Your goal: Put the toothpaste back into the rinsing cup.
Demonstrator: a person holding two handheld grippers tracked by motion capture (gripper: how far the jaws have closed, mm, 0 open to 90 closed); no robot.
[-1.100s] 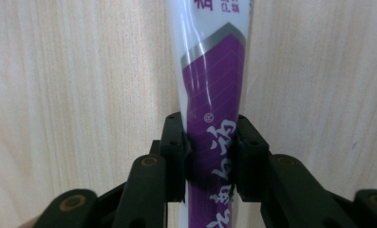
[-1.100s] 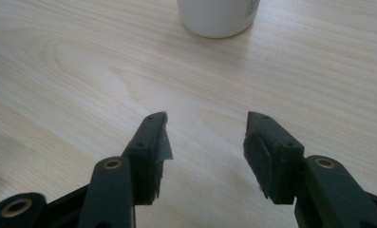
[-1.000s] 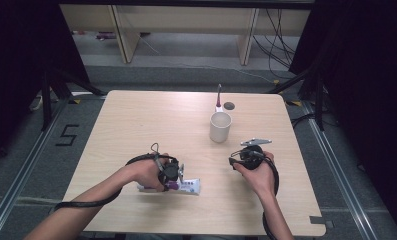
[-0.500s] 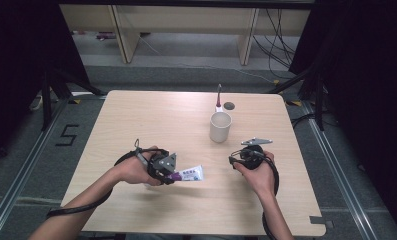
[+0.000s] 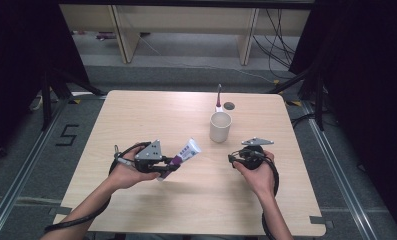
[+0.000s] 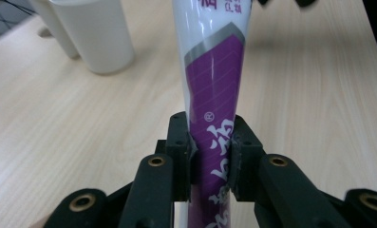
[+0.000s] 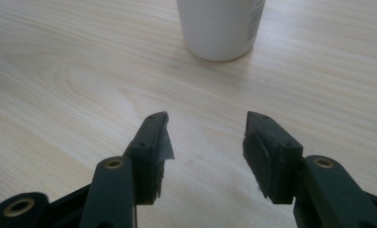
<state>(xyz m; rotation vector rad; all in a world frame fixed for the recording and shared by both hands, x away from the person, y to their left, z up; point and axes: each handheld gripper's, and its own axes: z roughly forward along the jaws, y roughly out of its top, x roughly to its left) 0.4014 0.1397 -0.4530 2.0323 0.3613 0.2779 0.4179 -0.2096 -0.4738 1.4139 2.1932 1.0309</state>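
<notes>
The cup (image 5: 220, 126) stands empty mid-table; left of it, the left gripper (image 5: 172, 166) clamps a tube (image 5: 185, 152), while right of it the right gripper (image 5: 232, 159) gapes with nothing between its jaws.

Both grippers, left (image 5: 172, 167) and right (image 5: 234, 158), had black jaws, brass-coloured rivets, grey three-cornered plates and black cables.

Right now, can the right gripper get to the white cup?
Probably yes. The right gripper is open and holds nothing, and bare table lies between its fingers and the white cup straight ahead. The toothpaste tube sits off to the side in the left gripper.
</notes>
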